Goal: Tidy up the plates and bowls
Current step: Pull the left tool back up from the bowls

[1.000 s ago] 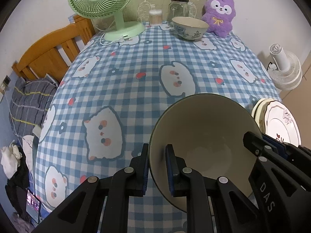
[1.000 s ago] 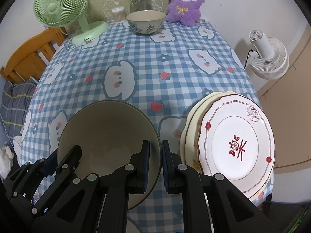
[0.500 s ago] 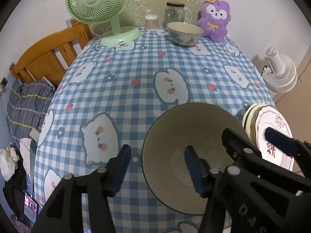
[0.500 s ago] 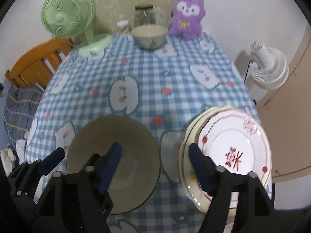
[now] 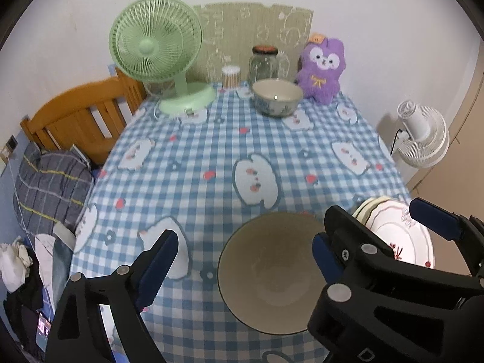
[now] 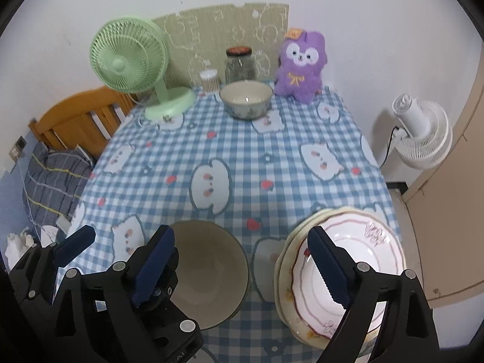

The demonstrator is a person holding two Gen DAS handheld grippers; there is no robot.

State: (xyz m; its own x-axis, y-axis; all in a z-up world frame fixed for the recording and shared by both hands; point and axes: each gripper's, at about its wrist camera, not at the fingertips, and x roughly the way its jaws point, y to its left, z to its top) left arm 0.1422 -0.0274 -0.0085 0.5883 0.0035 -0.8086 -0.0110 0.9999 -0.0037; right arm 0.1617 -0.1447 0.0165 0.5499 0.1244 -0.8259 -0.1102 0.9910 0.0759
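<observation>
- Left wrist view: showing the left gripper (image 5: 242, 263) spread wide, jaws just opened, sitting free over the big bowl (image 5: 269, 275), gripping nothing.
- Right wrist view: showing the right gripper (image 6: 239, 260) equally spread, just opened, and the whole plate stack (image 6: 341, 272) hanging at the table's (image 6: 242, 151) right edge.
- Leaving wide bare cloth up to the far small bowl (image 6: 245, 99).

A second ago both grippers were clamped on the rim of the big bowl (image 5: 272, 272), one on each side. The left gripper (image 5: 242, 260) and the right gripper (image 6: 239, 263) have just been opening, fingers now wide and off the rim (both have lifted away), and the bowl sits free on the checked surface (image 5: 211, 157).
</observation>
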